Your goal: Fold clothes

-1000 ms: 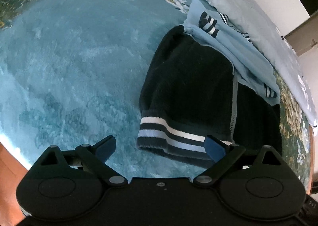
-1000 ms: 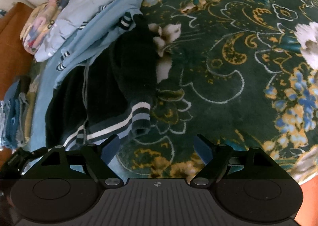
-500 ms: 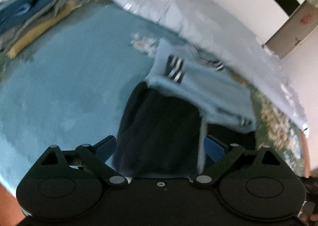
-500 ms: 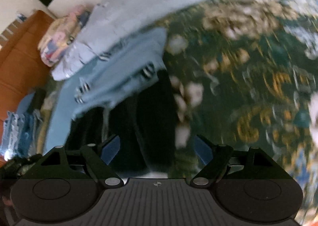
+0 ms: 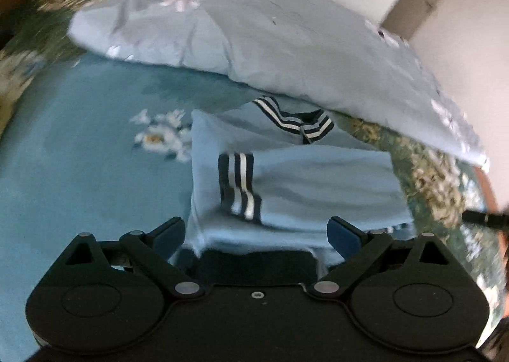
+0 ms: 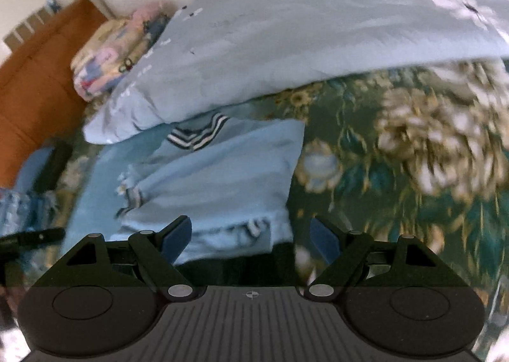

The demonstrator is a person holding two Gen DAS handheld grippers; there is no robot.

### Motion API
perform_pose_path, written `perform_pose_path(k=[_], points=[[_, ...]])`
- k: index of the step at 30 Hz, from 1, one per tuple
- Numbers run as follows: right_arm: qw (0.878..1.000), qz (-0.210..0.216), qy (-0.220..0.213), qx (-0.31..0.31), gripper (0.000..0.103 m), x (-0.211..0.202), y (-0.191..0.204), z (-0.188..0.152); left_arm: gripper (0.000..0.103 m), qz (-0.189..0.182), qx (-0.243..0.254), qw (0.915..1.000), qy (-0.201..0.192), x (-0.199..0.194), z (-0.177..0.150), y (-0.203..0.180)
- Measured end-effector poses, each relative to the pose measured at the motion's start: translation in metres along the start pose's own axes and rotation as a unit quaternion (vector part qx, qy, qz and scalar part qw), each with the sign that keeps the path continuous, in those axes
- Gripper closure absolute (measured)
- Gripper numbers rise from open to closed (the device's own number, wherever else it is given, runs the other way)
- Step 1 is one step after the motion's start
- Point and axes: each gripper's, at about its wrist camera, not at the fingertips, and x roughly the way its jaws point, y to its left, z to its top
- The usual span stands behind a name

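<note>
A light blue sweater (image 5: pixel 318 183) with navy and white striped cuffs (image 5: pixel 238 185) and collar lies folded on the bed, its top edge tucked under a pale duvet. In the right wrist view the same sweater (image 6: pixel 222 177) fills the lower left. A dark navy part (image 5: pixel 254 263) shows just below the blue, mostly hidden behind the gripper bodies. My left gripper (image 5: pixel 256 233) hangs open over the sweater's near edge with nothing between its fingers. My right gripper (image 6: pixel 251 237) is open too, above the sweater's right corner, empty.
A pale blue flowered duvet (image 5: pixel 254 27) lies across the back. Under the sweater is a light blue blanket (image 5: pixel 79 155); to the right is a dark green floral bedspread (image 6: pixel 413 155). A patterned pillow (image 6: pixel 105 59) and a wooden headboard (image 6: pixel 38 85) stand at the far left.
Both grippers have moved up the garment from its striped dark hem to the light blue upper part and risen. The view now faces the duvet. Both stayed open and empty.
</note>
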Motion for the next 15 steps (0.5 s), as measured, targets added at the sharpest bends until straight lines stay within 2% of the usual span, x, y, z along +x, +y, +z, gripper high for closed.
perform_pose_path(k=[3,9,12,15], points=[[1.000,-0.009,0.011,-0.012,0.022,0.025,0.004,0.025,0.008,-0.009,0.044,0.9988,0.018,0.029,0.027,0.004],[0.998,-0.010,0.056,-0.027,0.022,0.078,0.009,0.063,0.008,-0.027,0.100,0.9927,0.061,0.088,0.071,0.017],[0.996,-0.020,0.077,-0.034,0.022,0.101,0.008,0.075,0.008,-0.049,0.112,0.9883,0.091,0.113,0.082,0.026],[0.996,-0.025,0.082,-0.016,0.022,0.117,-0.001,0.081,0.008,-0.060,0.096,0.9879,0.105,0.133,0.085,0.036]])
